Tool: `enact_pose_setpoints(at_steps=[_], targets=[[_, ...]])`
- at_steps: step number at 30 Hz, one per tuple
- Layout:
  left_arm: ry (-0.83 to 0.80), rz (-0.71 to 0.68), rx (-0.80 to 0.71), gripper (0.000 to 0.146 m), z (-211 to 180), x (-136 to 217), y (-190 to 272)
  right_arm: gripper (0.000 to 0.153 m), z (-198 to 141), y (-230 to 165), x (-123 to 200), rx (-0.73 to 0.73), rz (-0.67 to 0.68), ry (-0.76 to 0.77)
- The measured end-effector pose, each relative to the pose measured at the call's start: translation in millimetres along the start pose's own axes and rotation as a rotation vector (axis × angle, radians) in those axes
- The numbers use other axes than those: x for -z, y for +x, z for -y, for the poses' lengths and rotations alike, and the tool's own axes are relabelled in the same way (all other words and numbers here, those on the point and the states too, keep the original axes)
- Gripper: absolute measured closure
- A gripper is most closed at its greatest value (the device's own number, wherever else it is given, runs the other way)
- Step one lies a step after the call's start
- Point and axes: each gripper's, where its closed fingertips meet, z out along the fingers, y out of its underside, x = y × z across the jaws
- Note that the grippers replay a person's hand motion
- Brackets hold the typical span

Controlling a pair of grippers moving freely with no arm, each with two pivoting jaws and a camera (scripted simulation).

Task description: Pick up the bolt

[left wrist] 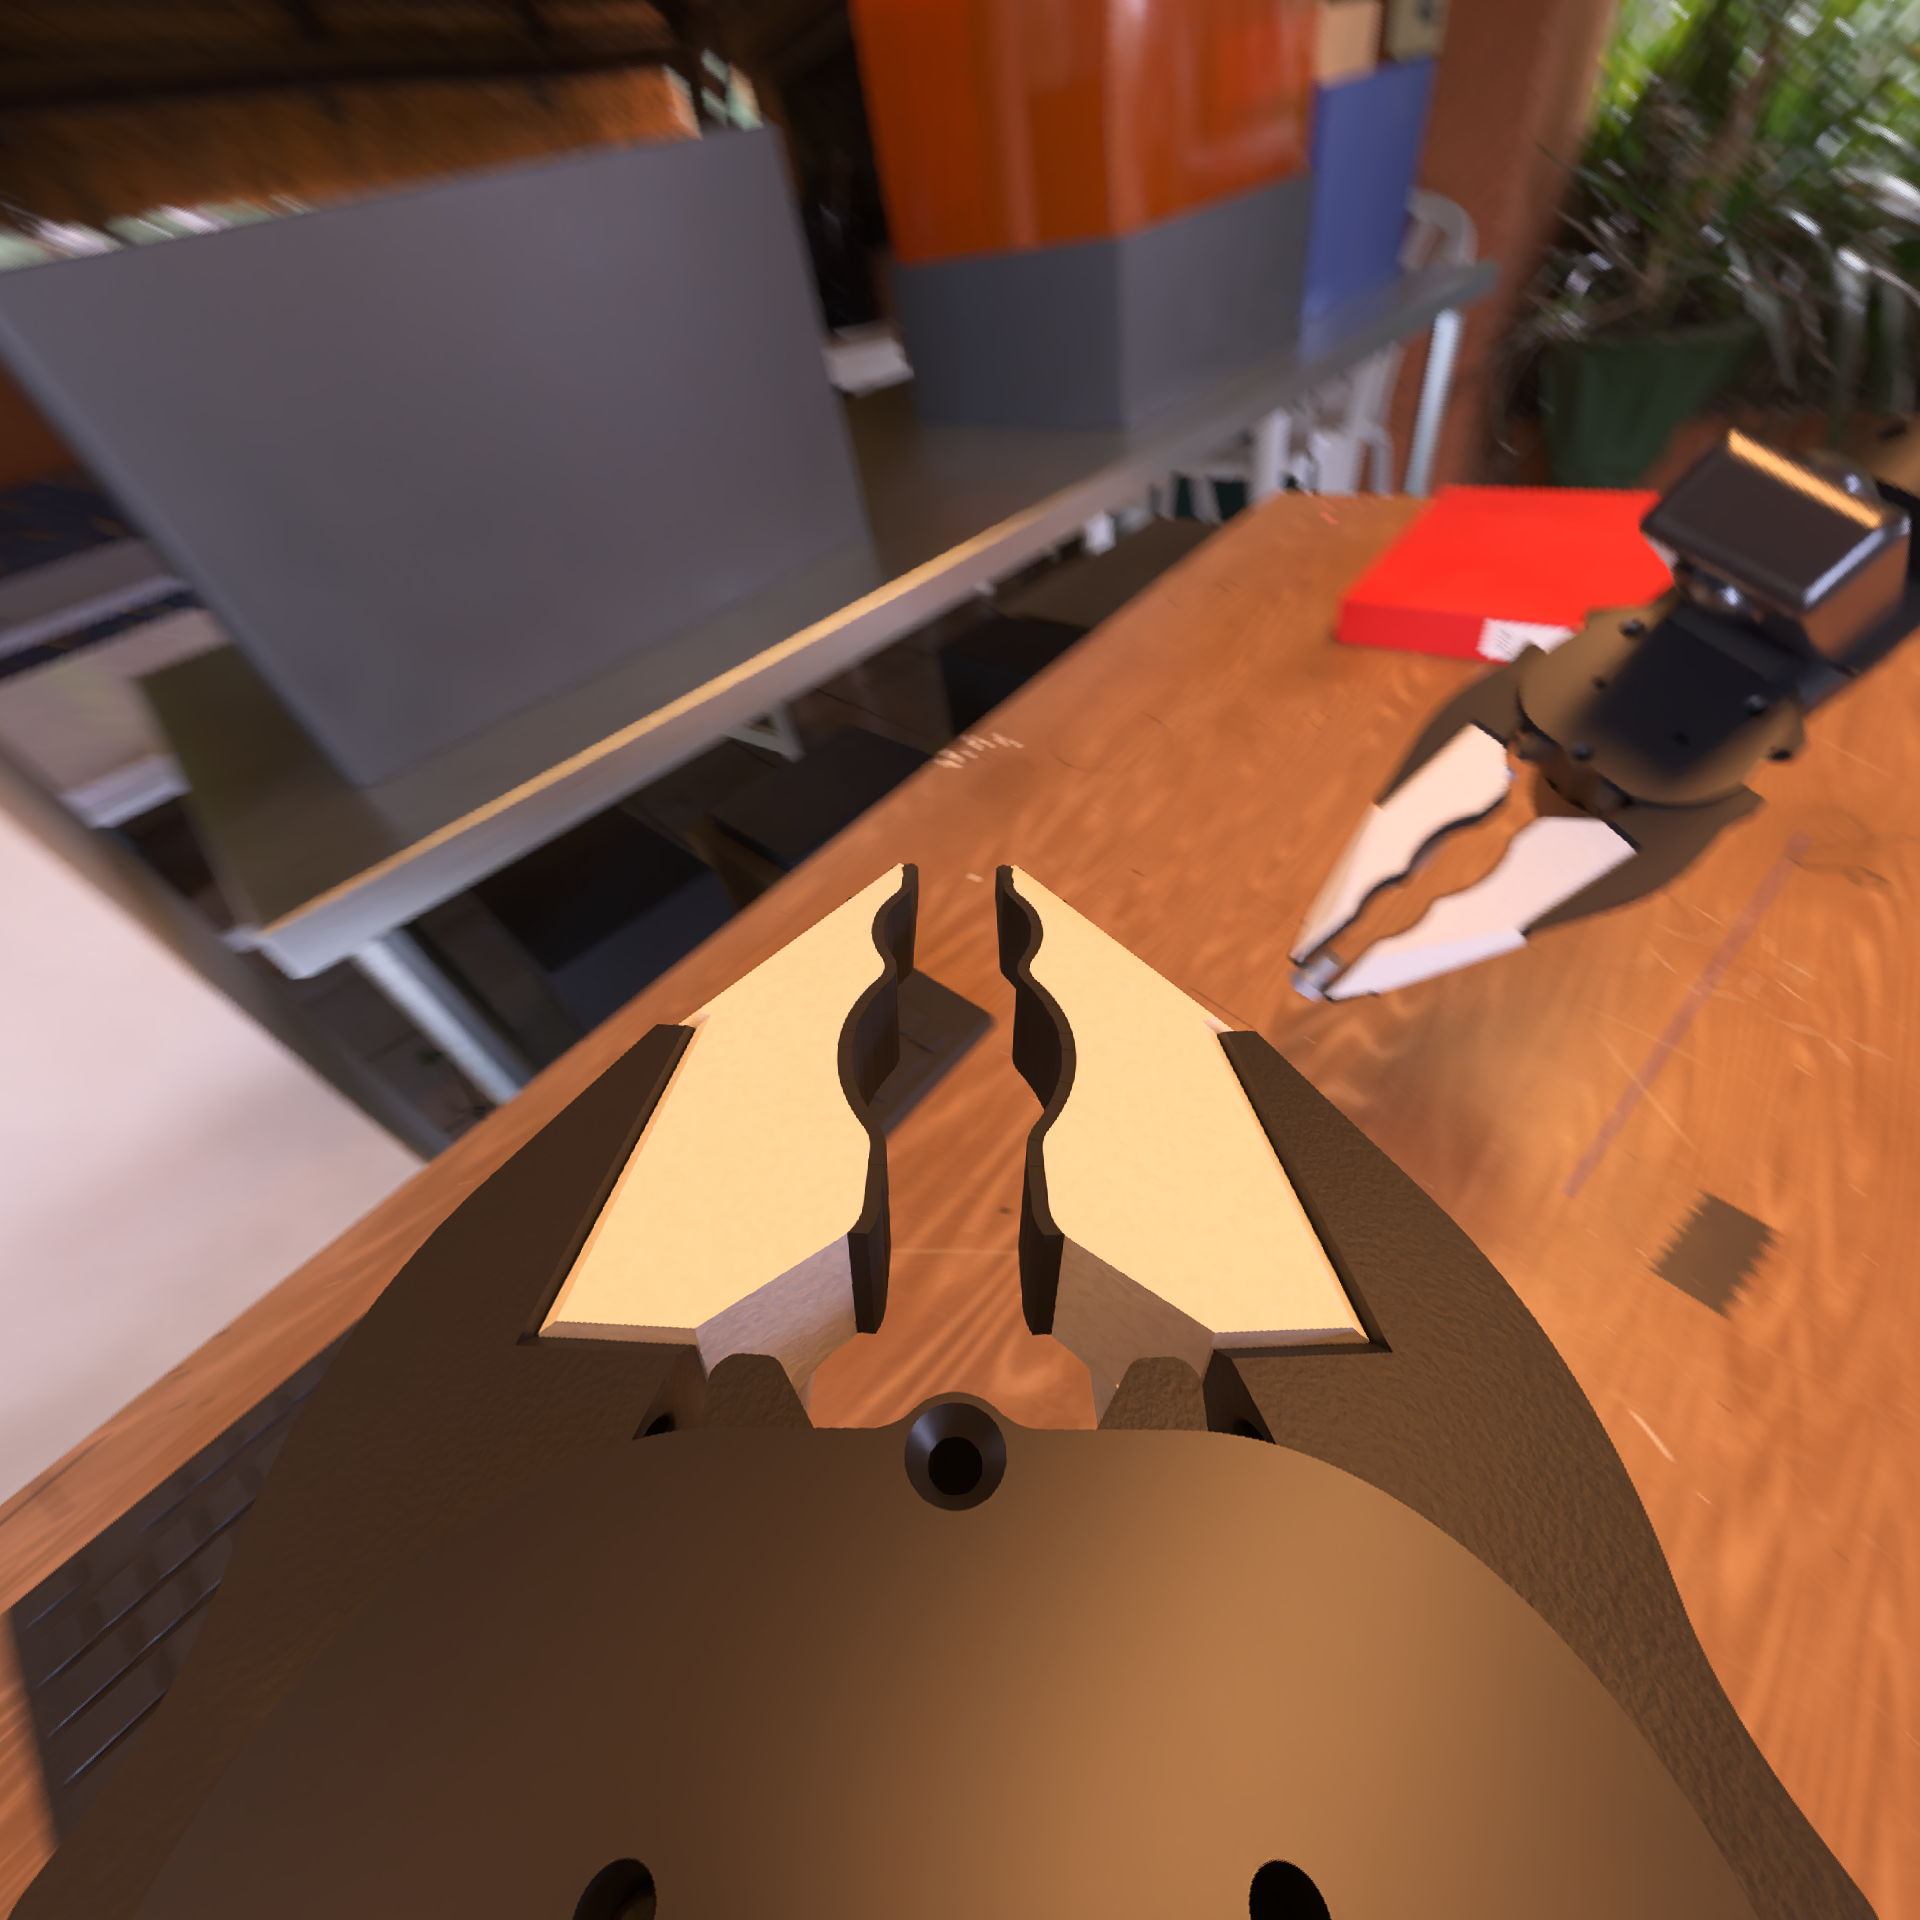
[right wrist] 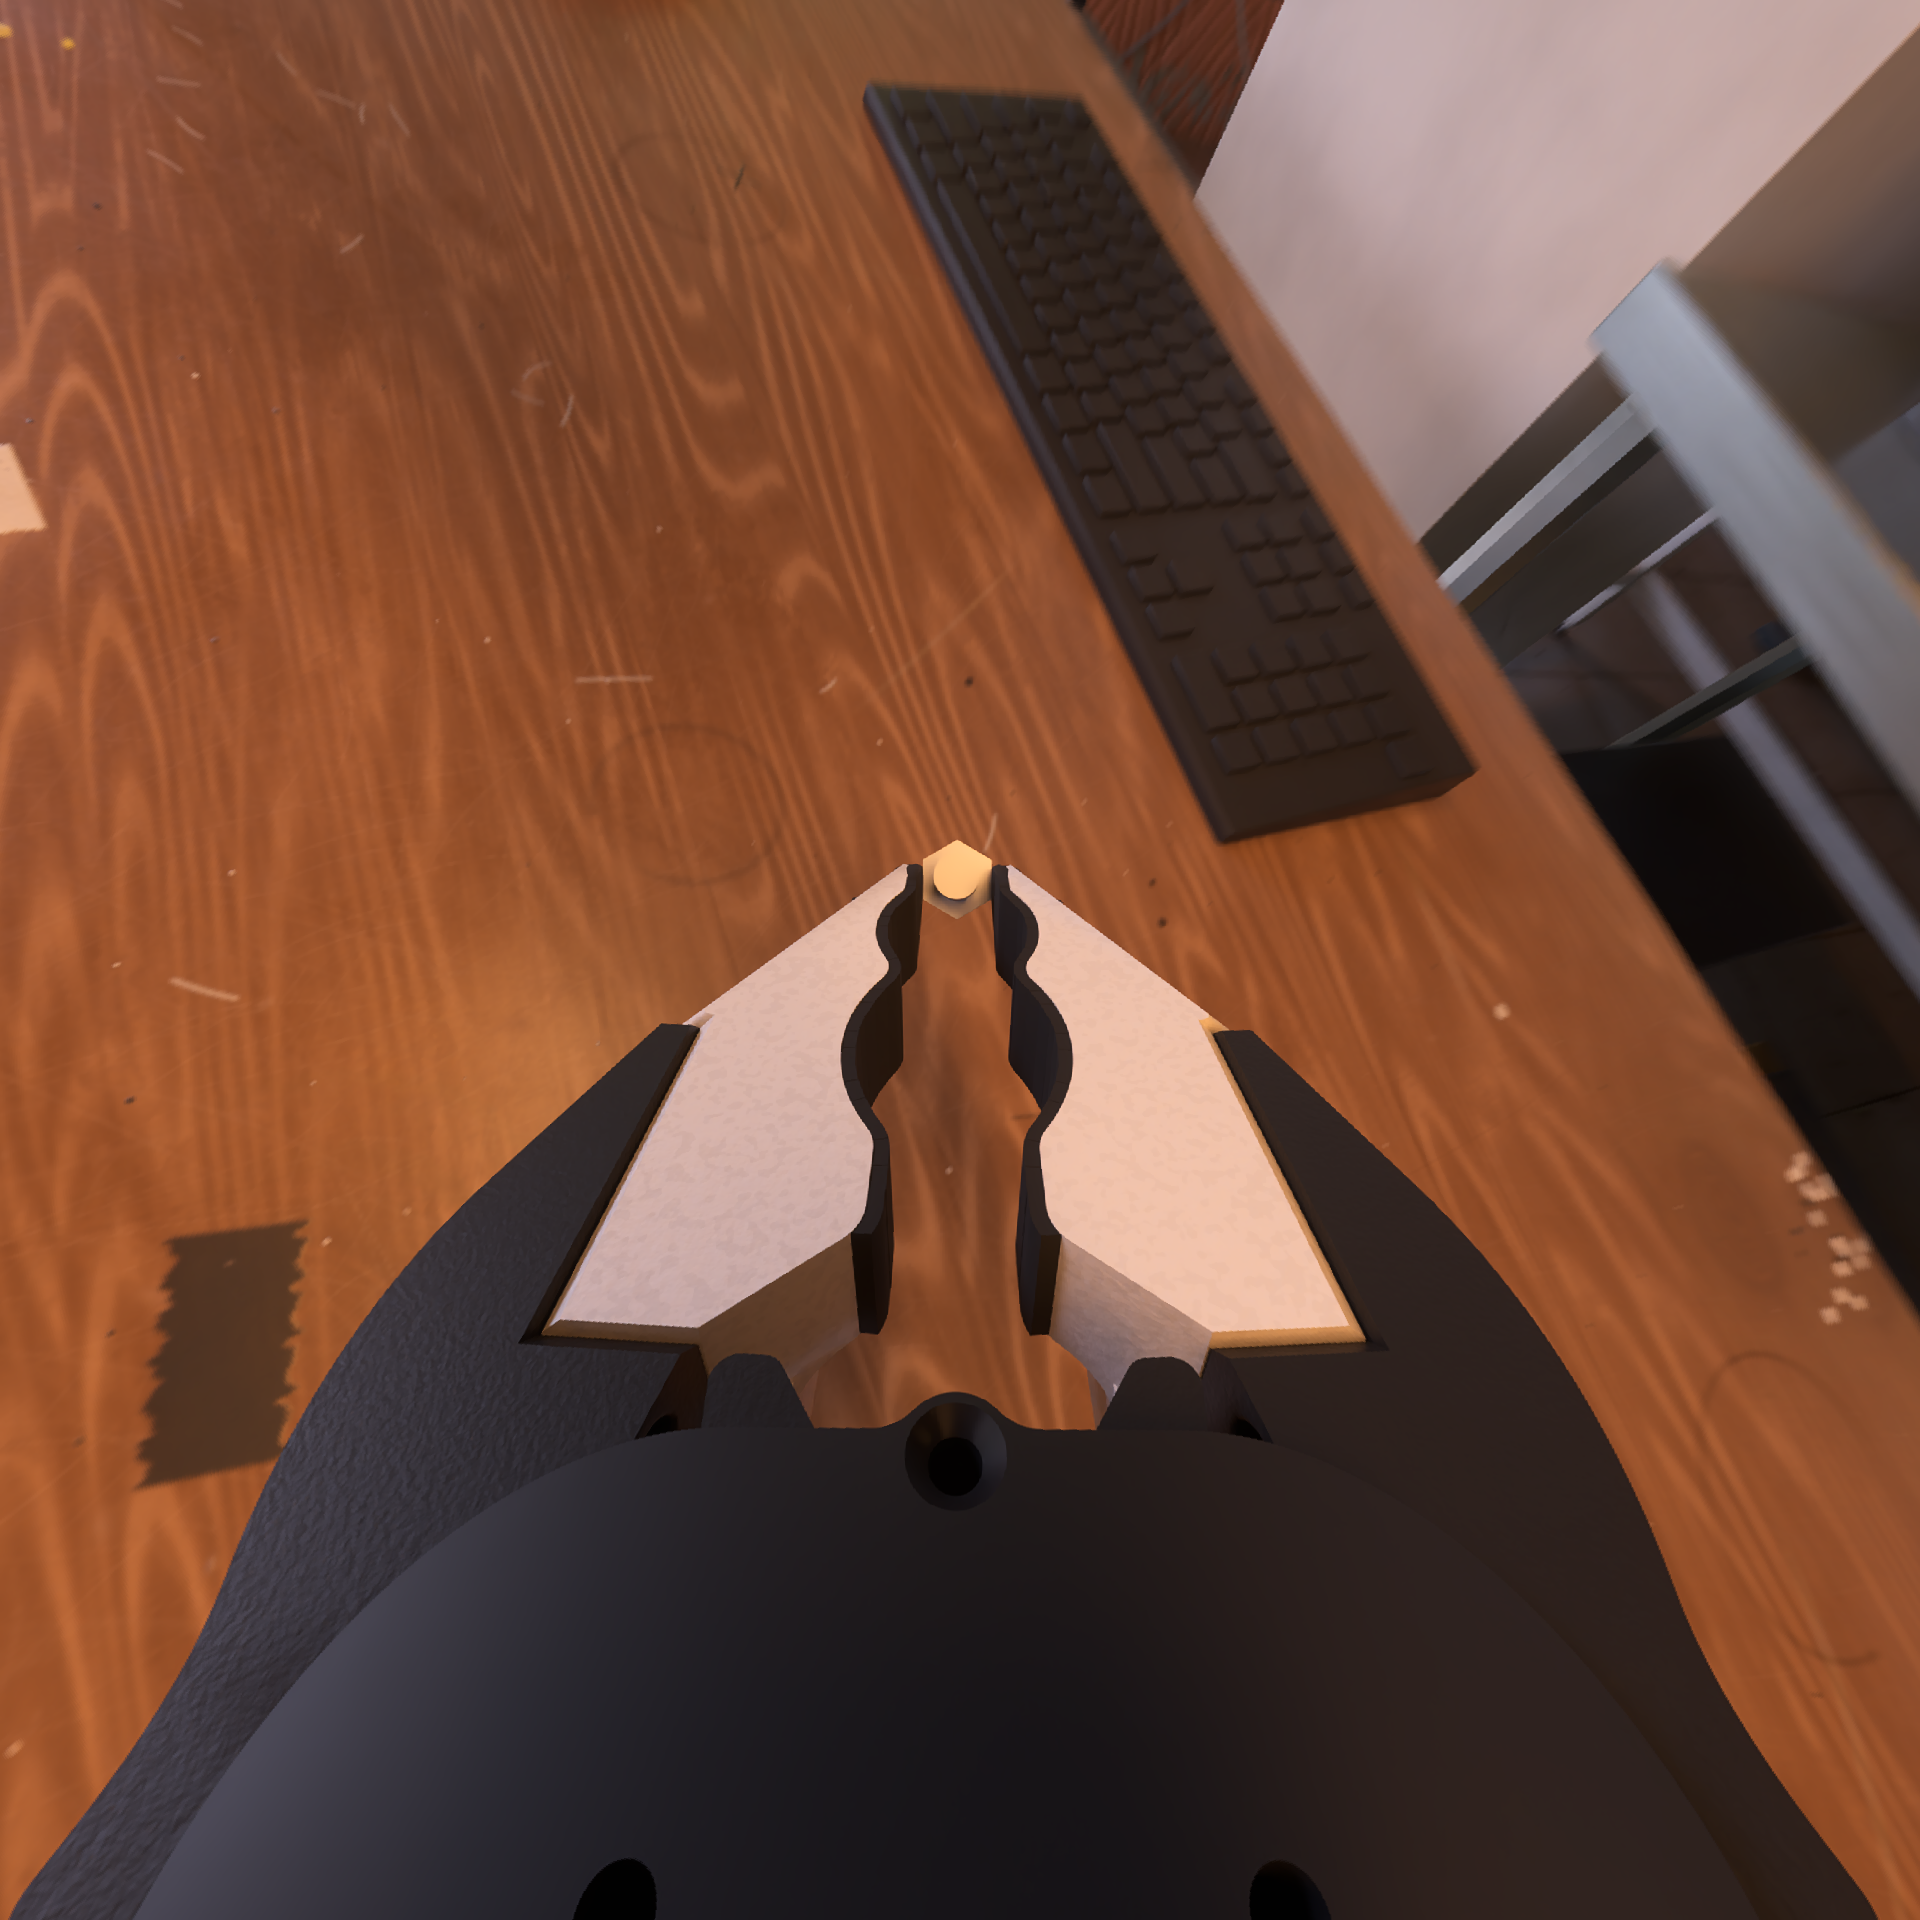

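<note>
Wooden tabletop [right wrist: 416, 623] is carrying one bolt [right wrist: 955, 879], one black keyboard [right wrist: 1153, 436] lying ahead and to the right of the right gripper [right wrist: 956, 883], and one red box [left wrist: 1496, 566] sitting beyond that gripper in the left wrist view. Two grippers are showing: the right one is pinching the bolt between its very fingertips, while the left gripper [left wrist: 956, 883] is hovering with its jaws slightly parted and gripping nothing. One small pale-tan bolt is presenting a hexagonal head with a round face, its shank being hidden.
</note>
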Motion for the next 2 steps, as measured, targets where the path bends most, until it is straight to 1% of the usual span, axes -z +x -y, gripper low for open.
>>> enact_pose_setpoints(at_steps=[2], targets=[[-0.061, -0.102, -0.005, 0.130, -8.4, -18.1, 22.1, 0.140, 8.1, 1.8, 3.1, 0.042, -0.042, 0.033]])
